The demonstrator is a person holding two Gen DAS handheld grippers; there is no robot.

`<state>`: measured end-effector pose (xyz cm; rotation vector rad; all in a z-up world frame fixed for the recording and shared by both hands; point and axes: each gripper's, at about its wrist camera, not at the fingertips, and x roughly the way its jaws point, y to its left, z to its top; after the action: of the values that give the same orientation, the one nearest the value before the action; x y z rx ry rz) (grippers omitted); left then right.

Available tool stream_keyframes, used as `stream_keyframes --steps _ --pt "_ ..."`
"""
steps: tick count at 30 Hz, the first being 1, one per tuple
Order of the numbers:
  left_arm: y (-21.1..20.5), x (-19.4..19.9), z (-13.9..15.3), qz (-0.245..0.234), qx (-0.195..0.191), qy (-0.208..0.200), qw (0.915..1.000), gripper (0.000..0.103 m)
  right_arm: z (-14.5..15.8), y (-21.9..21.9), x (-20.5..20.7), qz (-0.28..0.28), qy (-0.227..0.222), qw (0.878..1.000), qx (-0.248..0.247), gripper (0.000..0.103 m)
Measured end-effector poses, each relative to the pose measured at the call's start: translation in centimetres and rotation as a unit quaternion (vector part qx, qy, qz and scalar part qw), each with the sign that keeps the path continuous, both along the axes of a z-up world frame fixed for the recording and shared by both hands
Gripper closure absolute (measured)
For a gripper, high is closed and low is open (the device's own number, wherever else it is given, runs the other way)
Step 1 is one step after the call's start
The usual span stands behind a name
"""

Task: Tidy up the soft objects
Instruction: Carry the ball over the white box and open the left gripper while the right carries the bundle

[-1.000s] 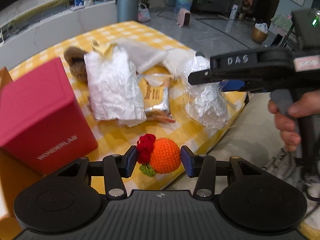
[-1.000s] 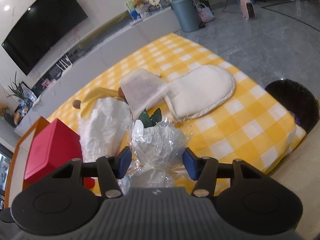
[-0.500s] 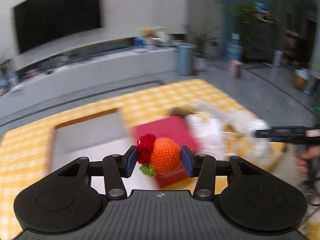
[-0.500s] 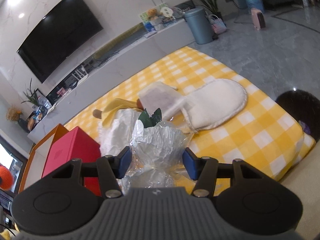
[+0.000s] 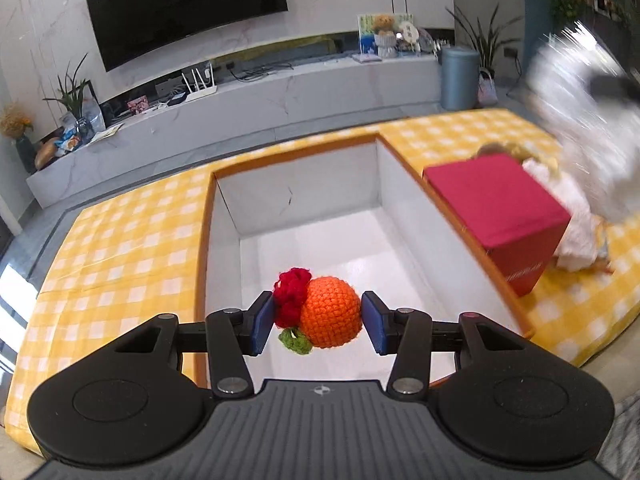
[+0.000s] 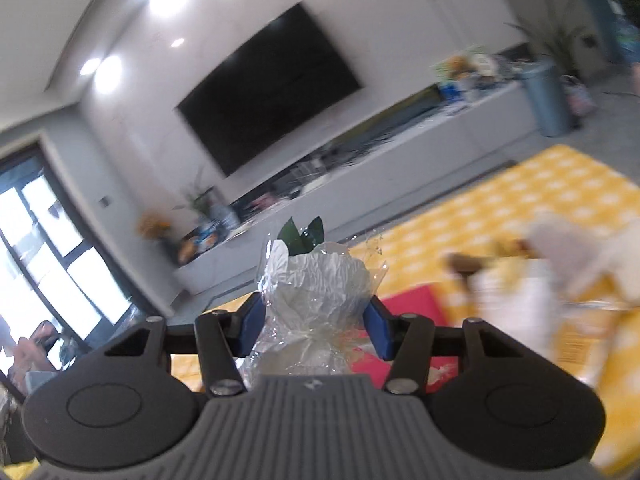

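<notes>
Left tool [image 5: 318, 322] clamped on orange crocheted ball with red flower [image 5: 326, 312], lower centre; release is best delayed until low inside white orange-rimmed box [image 5: 304, 196]. Right tool [image 6: 316, 326] clamped on clear-cellophane-wrapped bundle [image 6: 316, 300], jaws just tightened.

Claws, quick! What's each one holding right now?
Left claw: closed on the crocheted orange, over the white box.
Right claw: closed on the plastic-wrapped bundle, just squeezing tighter.

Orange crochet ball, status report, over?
Left hand-held gripper clamps orange crochet ball above empty white box. Right hand-held gripper holds cellophane-wrapped bundle. Nothing blocking.
</notes>
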<state>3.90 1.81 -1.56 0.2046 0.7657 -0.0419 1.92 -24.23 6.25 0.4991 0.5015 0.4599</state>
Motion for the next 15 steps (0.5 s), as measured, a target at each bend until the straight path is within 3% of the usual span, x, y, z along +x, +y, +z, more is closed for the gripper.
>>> stream_keyframes --steps 6,12,15 --pt "-0.7 0.0 -1.7 0.016 0.069 0.026 0.9972 0.049 -3.1 9.3 1.6 0.075 0.004 0.993 -0.089 0.053" --pt "-0.8 -0.3 -1.8 0.032 0.118 0.03 0.9921 0.049 -7.4 9.5 2.9 0.08 0.049 0.99 -0.107 0.056" --pt "-0.8 -0.3 -1.9 0.048 0.141 0.031 0.9884 0.049 -7.8 9.5 2.9 0.087 0.046 0.99 -0.099 0.056"
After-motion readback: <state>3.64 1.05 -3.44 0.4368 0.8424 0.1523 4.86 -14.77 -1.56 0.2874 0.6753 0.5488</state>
